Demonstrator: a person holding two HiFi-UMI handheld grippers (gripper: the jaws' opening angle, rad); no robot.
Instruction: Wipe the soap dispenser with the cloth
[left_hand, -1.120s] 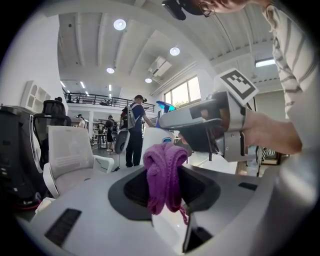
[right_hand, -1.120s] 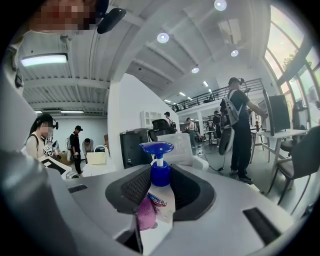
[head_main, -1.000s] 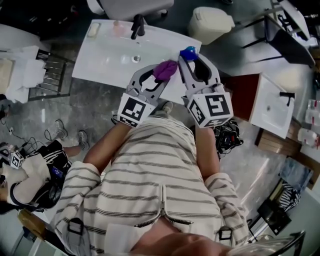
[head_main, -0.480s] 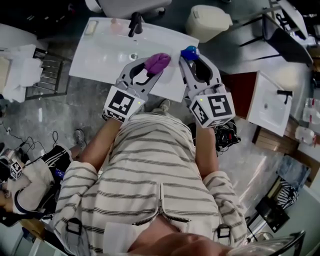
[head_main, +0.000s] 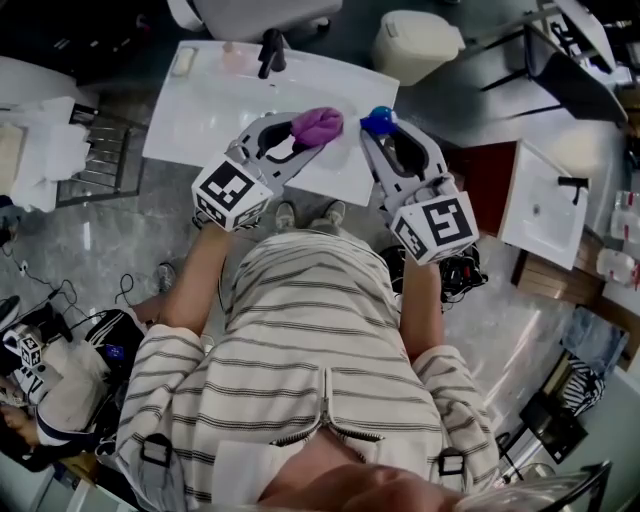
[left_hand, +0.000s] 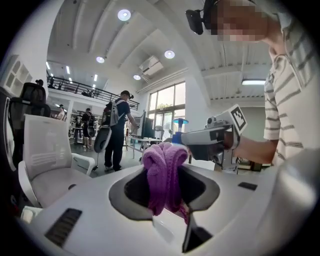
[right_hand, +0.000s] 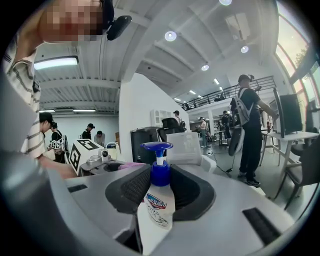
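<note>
"What's changed in the last second?"

"The left gripper (left_hand: 165, 172) has swung out to the person's left and turned inward. The cloth (head_main: 320, 124) now comes at the bottle from the side rather than alongside it. The right hand has hardly shifted."

"Where's the soap dispenser?"

"The soap dispenser (right_hand: 156, 207) is lifted off the surface, over the near right corner of the white worktop (head_main: 200, 120) with the basin. It's pinched in the right gripper (right_hand: 159, 175), whose jaws press on the shoulders of the bottle, about half spread around it. Its long axis runs along that gripper, close to level. The blue pump head leads, pointing away from the person, and the labelled body lies back towards the hand. I can't tell which way the spout faces."

"Why hold it like that?"

"I'd say it's to leave the pump end bare, so the cloth can reach it without the worktop getting in the way."

"And the cloth?"

"It's a purple bundle clamped in the left jaws, which are closed tight on its middle so a fat wad bulges past the tips. That gives a soft face to rub with. It sits just beside the pump head, though I can't tell whether it's touching."
</note>
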